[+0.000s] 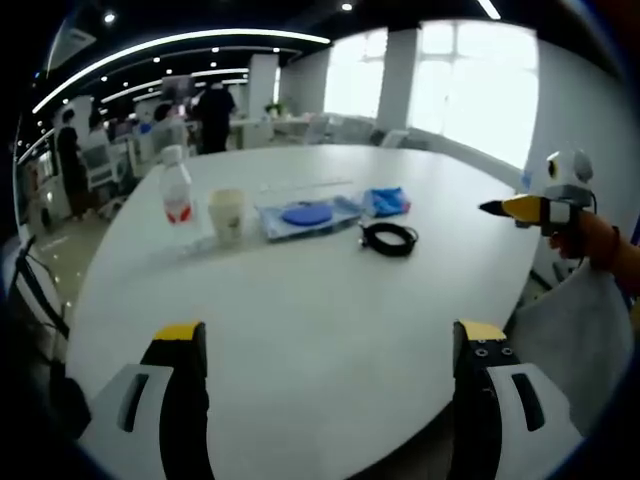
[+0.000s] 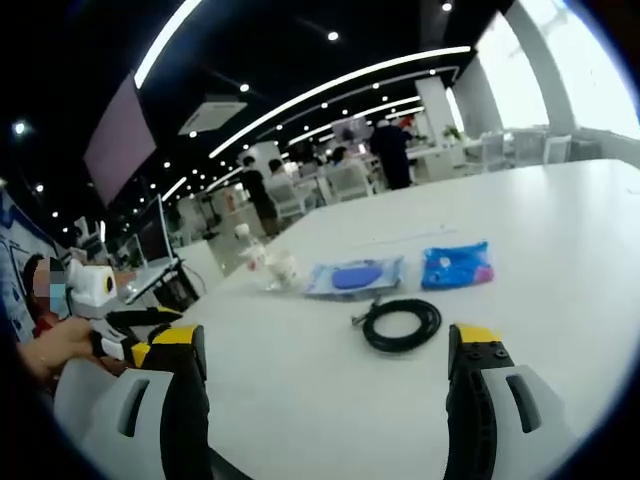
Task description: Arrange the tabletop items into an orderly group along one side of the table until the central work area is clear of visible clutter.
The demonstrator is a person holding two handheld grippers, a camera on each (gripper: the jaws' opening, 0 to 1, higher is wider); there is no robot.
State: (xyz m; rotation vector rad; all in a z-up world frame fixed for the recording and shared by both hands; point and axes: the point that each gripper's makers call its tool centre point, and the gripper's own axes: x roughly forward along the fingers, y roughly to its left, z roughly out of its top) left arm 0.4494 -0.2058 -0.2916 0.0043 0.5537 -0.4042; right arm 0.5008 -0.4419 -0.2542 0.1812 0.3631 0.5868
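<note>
On the white round table point(image 1: 300, 300) stand a clear water bottle point(image 1: 176, 186) with a red label and a paper cup point(image 1: 227, 212). Beside them lie a flat clear packet point(image 1: 308, 215) with a blue disc, a blue pouch point(image 1: 387, 201) and a coiled black cable point(image 1: 389, 238). My left gripper point(image 1: 325, 345) is open over the near table edge, well short of the items. My right gripper point(image 2: 325, 350) is open too, just short of the cable point(image 2: 402, 324), with the blue pouch point(image 2: 456, 265), packet point(image 2: 353, 276), cup point(image 2: 284, 268) and bottle point(image 2: 247, 250) beyond. The right gripper point(image 1: 520, 208) also shows at the right of the left gripper view.
The table point(image 2: 560, 230) stretches far behind the items. A person's hand point(image 2: 55, 350) holds the other gripper at the left. People point(image 1: 214, 112) and office chairs point(image 2: 345, 180) fill the room behind. Bright windows point(image 1: 470, 80) lie to the right.
</note>
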